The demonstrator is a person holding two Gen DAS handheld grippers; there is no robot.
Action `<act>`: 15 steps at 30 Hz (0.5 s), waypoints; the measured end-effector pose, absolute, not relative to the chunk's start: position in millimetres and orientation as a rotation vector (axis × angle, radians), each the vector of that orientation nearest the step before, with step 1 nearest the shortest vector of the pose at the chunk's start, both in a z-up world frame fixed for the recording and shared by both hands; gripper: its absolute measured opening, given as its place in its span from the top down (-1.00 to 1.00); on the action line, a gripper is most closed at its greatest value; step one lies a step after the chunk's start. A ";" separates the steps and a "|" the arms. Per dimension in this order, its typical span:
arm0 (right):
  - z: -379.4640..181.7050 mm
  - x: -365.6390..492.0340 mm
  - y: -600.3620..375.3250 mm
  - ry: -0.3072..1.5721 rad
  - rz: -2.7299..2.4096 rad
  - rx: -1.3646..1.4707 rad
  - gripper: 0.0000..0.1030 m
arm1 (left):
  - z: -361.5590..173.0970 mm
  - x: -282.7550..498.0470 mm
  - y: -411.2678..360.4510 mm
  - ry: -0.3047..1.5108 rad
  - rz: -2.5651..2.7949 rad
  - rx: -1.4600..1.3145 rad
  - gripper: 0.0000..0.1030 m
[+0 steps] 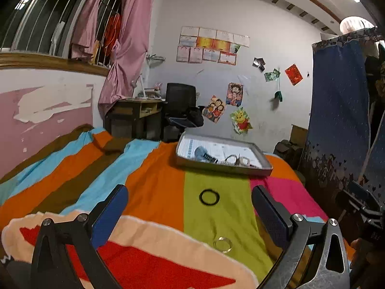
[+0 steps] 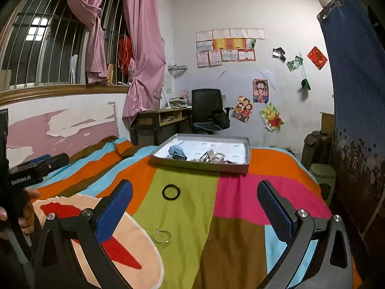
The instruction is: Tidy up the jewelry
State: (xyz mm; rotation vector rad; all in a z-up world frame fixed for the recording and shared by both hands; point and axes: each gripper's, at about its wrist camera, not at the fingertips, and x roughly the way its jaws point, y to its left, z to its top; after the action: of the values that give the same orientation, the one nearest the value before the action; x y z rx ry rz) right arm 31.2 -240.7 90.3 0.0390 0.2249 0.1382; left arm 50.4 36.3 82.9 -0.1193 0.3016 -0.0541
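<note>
Right wrist view alone shows a hand (image 2: pixel 25 214) gripping the left hand-held gripper (image 1: pixel 190 207); both hand-held grippers released, right hand-held gripper (image 2: pixel 195 204) empty

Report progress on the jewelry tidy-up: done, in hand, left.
Done: several pieces, too small to tell apart, already lie in the tray. In hand: nothing; the left gripper and right gripper are both open and empty. Left: the black ring and the clear ring lie on the bedspread.

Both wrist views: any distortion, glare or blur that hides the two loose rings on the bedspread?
Left wrist view: strong fisheye bending and dark corners, ceiling light blown out; black ring is sharp, clear ring faint but visible. Right wrist view: same distortion, no glare; black ring crisp, clear ring thin and low-contrast.
</note>
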 end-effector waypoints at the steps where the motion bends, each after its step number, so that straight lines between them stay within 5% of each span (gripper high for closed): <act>1: 88.1 29.5 -240.7 0.229 0.137 0.040 -0.97 | 78.9 47.7 36.3 0.308 -0.051 -0.114 -1.00; 15: 69.0 39.5 -233.7 0.267 0.149 0.057 -0.97 | 49.2 48.6 43.9 0.377 -0.022 -0.112 -1.00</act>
State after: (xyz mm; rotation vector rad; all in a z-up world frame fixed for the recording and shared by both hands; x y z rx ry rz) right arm 39.5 -233.7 69.0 0.0574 0.2674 0.1487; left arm 48.6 43.9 49.2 -0.1119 0.3774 -0.0222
